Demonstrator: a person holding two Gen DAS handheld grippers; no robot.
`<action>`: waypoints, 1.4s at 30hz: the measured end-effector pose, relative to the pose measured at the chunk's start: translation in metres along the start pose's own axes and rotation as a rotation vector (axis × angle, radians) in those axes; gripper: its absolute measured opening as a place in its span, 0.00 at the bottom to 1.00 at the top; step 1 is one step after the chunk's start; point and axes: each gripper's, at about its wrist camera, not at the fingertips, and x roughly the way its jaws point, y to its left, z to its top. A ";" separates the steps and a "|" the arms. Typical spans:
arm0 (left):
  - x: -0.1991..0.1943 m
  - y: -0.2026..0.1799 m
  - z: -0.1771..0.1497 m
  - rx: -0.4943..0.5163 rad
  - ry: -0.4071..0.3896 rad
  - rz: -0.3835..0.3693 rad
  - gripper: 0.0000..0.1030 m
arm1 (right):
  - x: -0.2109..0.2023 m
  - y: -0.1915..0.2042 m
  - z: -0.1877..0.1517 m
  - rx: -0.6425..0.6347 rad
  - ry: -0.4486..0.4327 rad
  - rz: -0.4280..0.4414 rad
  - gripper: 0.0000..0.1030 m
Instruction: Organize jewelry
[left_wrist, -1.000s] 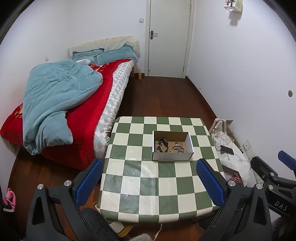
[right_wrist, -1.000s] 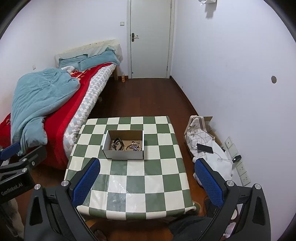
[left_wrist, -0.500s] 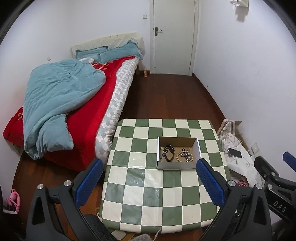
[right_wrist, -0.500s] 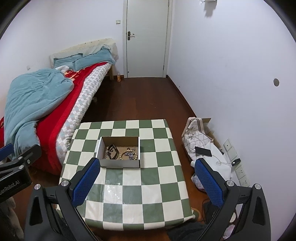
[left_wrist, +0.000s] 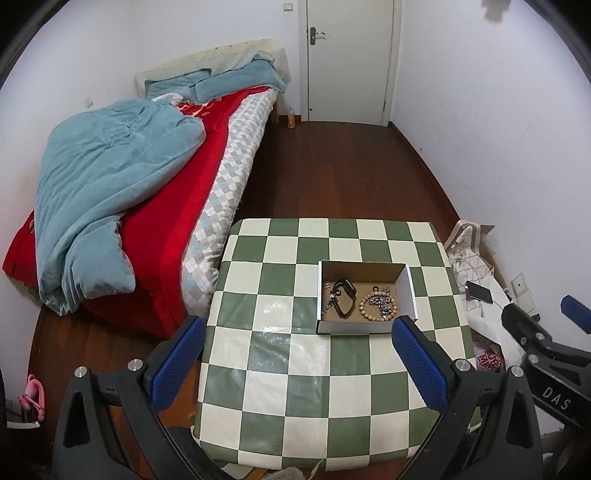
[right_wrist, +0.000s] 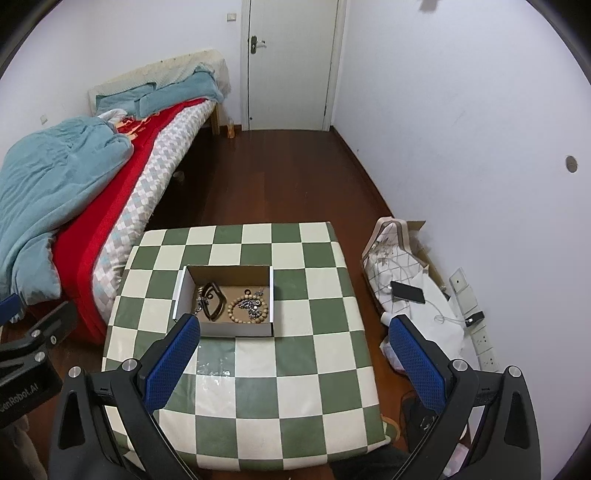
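A small open cardboard box (left_wrist: 364, 326) (right_wrist: 225, 328) sits on a green and white checkered table (left_wrist: 295, 387) (right_wrist: 295, 387). Inside lie a dark band (left_wrist: 343, 301) (right_wrist: 212, 301), a wooden bead bracelet (left_wrist: 369, 308) (right_wrist: 240, 314) and a silver chain piece (left_wrist: 384, 302) (right_wrist: 255, 306). My left gripper (left_wrist: 297, 360) is open and empty, held above the table's near part, its right finger near the box's front right corner. My right gripper (right_wrist: 293, 358) is open and empty above the table, its left finger at the box's front left corner.
A bed (left_wrist: 155, 206) with a red cover and blue blanket stands left of the table. A white bag with a phone (right_wrist: 406, 291) lies on the floor at the right, by wall sockets. A closed door (left_wrist: 349, 59) is at the far end.
Both grippers have come closer to the table and the box, which now appears larger and nearer the fingers. Both stay open.
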 end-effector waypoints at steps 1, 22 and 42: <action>0.002 0.001 0.001 -0.003 0.003 0.001 1.00 | 0.004 0.001 0.002 -0.001 0.010 0.004 1.00; 0.015 0.008 0.006 -0.024 0.018 0.005 1.00 | 0.043 0.025 0.009 -0.036 0.104 0.023 1.00; 0.012 0.016 0.002 -0.024 0.018 0.015 1.00 | 0.038 0.028 0.011 -0.044 0.101 0.030 1.00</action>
